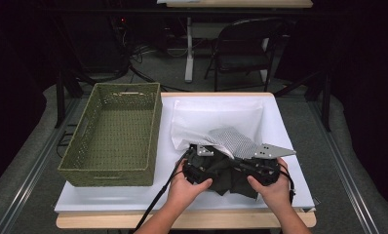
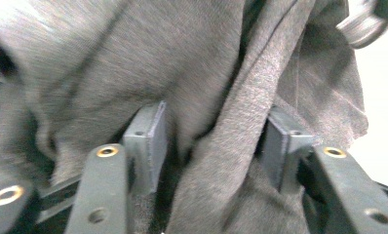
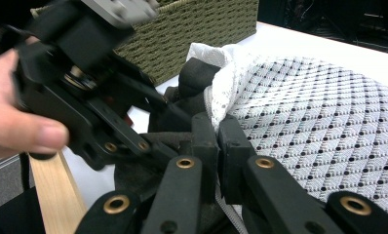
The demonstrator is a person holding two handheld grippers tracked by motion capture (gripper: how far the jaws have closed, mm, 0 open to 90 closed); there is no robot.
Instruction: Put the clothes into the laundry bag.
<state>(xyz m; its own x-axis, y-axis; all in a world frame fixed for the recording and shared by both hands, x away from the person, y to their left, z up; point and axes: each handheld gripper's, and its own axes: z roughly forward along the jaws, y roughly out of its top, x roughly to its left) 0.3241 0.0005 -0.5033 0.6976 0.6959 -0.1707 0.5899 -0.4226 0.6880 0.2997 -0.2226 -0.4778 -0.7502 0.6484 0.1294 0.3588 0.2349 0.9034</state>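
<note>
A dark grey cloth lies bunched at the table's front, between both hands. Over its far edge lies a white cloth with a black diamond pattern. My left gripper is pushed into the dark cloth. In the left gripper view its jaws stand apart, and a loose fold of the dark cloth hangs between the pads. My right gripper is shut on the edge of the patterned cloth, just beside the dark cloth. The left gripper and its hand sit close on the left of that view.
A green woven basket stands on the left half of the white table top. A plain white cloth lies spread behind the pile. A wooden strip runs along the near edge. A folding chair stands beyond the table.
</note>
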